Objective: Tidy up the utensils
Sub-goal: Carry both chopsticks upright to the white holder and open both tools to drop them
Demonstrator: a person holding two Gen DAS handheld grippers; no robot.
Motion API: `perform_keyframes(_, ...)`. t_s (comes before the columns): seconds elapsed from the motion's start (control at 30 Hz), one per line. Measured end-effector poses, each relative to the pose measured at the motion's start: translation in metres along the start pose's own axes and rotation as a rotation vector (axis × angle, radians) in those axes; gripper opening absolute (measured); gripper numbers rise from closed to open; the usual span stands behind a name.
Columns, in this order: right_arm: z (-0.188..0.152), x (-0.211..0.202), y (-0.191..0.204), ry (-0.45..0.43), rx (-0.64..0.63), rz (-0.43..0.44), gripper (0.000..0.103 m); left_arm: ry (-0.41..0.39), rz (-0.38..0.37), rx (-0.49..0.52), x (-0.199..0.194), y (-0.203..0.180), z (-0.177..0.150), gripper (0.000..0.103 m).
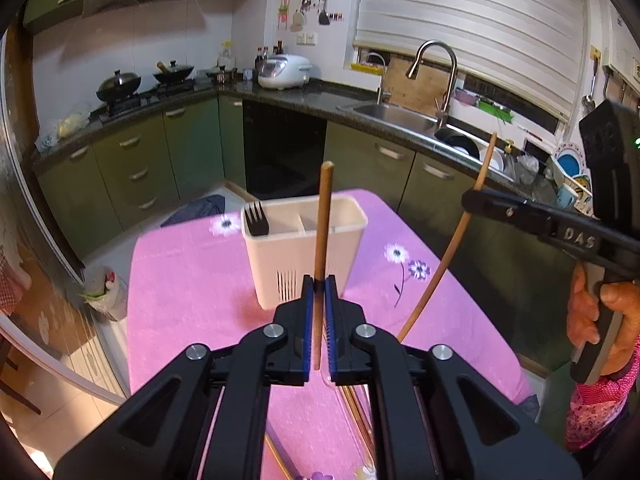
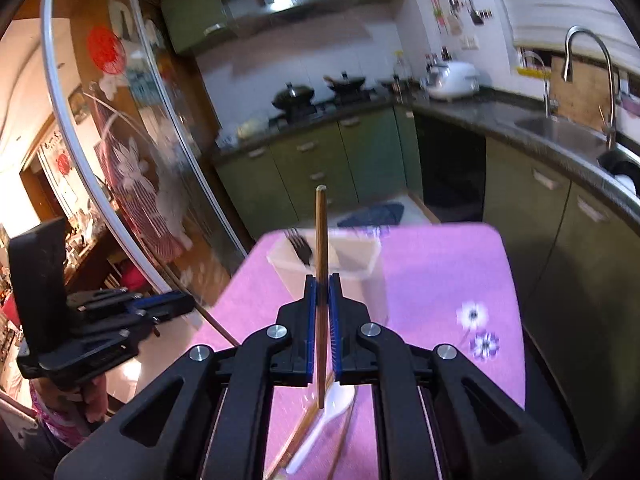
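Chopstick point(image 1: 323, 216) upright in left claw point(image 1: 319, 284), tip up

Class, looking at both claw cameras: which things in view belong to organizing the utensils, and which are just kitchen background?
Belongs to the job:
chopstick in left claw
chopstick in right claw
white holder
fork
white spoon

Just lying about:
rice cooker
woks
tap

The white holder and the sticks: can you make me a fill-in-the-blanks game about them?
1. Each claw is shut on one wooden ____.
2. The black fork stands in the white holder with its prongs pointing ____.
3. The holder stands on a ____ tablecloth with flowers.
4. The left claw and the right claw both hold their sticks nearly ____.

Missing words: chopstick; up; pink; upright
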State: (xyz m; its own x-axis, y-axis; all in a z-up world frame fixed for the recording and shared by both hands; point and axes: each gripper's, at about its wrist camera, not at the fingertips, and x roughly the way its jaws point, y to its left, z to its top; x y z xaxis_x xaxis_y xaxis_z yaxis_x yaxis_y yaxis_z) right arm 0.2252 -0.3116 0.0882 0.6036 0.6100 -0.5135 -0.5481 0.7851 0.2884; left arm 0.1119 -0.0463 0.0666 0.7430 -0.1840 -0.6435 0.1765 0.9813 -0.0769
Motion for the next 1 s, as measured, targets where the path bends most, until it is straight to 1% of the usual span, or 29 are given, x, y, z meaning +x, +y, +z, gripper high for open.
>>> perform_keyframes(0.03,0.006,-0.004,0.002,-0.012,-0.006,0.002,0.007,-0.011,0.003,0.002,-0.003,0.0,0.007,0.006)
perform_keyframes(0.2,0.056,-0.026,0.023,-0.099,-0.034,0.013,0.007,-0.074,0.026,0.026,-0.02,-0.003,0.04,0.006)
perform_keyframes(0.3,0.084,-0.029,0.029,-0.152,-0.04,-0.006,0.007,-0.116,0.032,0.03,-0.028,-0.005,0.063,0.006)
perform_keyframes(0.4,0.107,-0.023,0.025,-0.19,-0.029,-0.016,0.007,-0.168,0.039,0.022,-0.033,-0.003,0.086,0.006)
perform_keyframes(0.47,0.12,-0.014,0.022,-0.219,-0.029,-0.042,0.007,-0.197,0.044,0.012,-0.034,-0.001,0.097,0.006)
perform_keyframes(0.57,0.13,0.007,0.013,-0.219,-0.021,-0.072,0.007,-0.235,0.049,-0.014,-0.024,0.005,0.114,0.006)
perform_keyframes(0.67,0.126,0.034,0.006,-0.201,-0.03,-0.112,0.007,-0.244,0.059,-0.027,-0.005,0.011,0.122,0.006)
perform_keyframes(0.73,0.115,0.057,0.0,-0.17,-0.032,-0.131,0.007,-0.244,0.074,-0.032,0.012,0.014,0.124,0.006)
perform_keyframes(0.8,0.101,0.078,-0.004,-0.142,-0.043,-0.155,0.007,-0.216,0.087,-0.04,0.035,0.017,0.123,0.006)
perform_keyframes(0.83,0.092,0.087,-0.006,-0.129,-0.049,-0.162,0.007,-0.189,0.089,-0.042,0.049,0.018,0.12,0.006)
perform_keyframes(1.0,0.058,0.125,-0.008,-0.062,-0.085,-0.179,0.007,-0.087,0.117,-0.048,0.097,0.027,0.099,0.006)
